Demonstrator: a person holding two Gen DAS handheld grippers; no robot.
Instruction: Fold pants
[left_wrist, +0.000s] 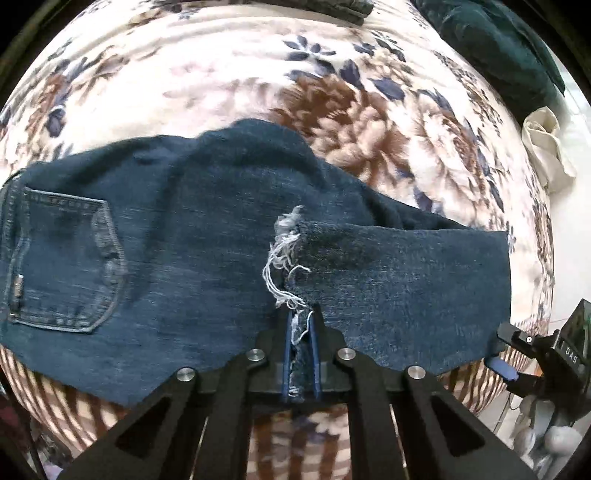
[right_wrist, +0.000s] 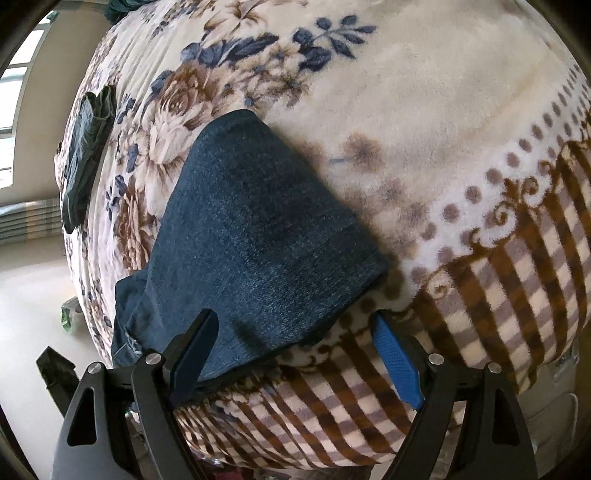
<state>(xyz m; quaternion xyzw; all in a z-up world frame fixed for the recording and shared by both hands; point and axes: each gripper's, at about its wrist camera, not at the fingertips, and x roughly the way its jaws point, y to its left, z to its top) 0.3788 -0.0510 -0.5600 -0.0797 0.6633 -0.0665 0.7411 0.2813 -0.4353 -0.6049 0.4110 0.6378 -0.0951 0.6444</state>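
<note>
Dark blue denim pants (left_wrist: 207, 243) lie on a floral blanket, a back pocket (left_wrist: 62, 266) at the left. The leg is folded back, with its frayed hem (left_wrist: 286, 258) at the middle. My left gripper (left_wrist: 300, 317) is shut on the frayed hem at the pants' near edge. In the right wrist view the folded leg end (right_wrist: 258, 236) lies near the bed's corner. My right gripper (right_wrist: 295, 325) is open, its blue fingers either side of the fold's near edge, holding nothing. It also shows at the right of the left wrist view (left_wrist: 506, 365).
The floral blanket (left_wrist: 332, 92) covers the bed, with a checked border (right_wrist: 498, 295) at the near edge. A dark green garment (left_wrist: 491, 48) and a cream cloth (left_wrist: 546, 147) lie at the far right; the green one also shows far left in the right wrist view (right_wrist: 85, 155). Floor lies beyond the bed's left side (right_wrist: 29, 302).
</note>
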